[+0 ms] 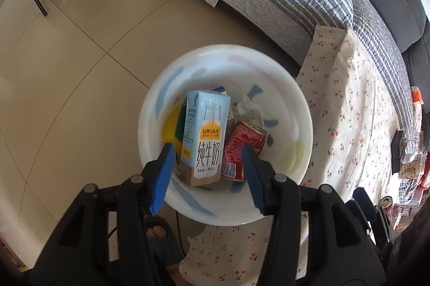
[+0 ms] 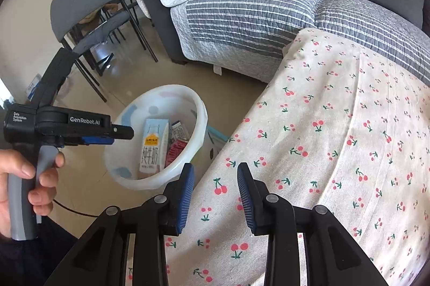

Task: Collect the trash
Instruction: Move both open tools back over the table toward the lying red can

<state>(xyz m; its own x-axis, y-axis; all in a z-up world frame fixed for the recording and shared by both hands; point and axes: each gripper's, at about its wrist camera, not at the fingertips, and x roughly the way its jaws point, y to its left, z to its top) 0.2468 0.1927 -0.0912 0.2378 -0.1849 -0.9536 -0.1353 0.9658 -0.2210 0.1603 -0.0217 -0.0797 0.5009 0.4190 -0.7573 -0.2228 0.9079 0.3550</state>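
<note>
Hovering left tongs (image 1: 207, 173) gape empty above the milk carton (image 1: 205, 135) in the bin (image 1: 295, 108); right tongs (image 2: 215, 194), empty and part-open, could snag the tablecloth (image 2: 336, 151)

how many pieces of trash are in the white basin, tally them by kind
milk carton: 1
red can: 1
crumpled tissue: 1
yellow and green sponge: 1
Total: 4 clearly visible in the white basin; another package behind the carton is mostly hidden and not counted.
</note>
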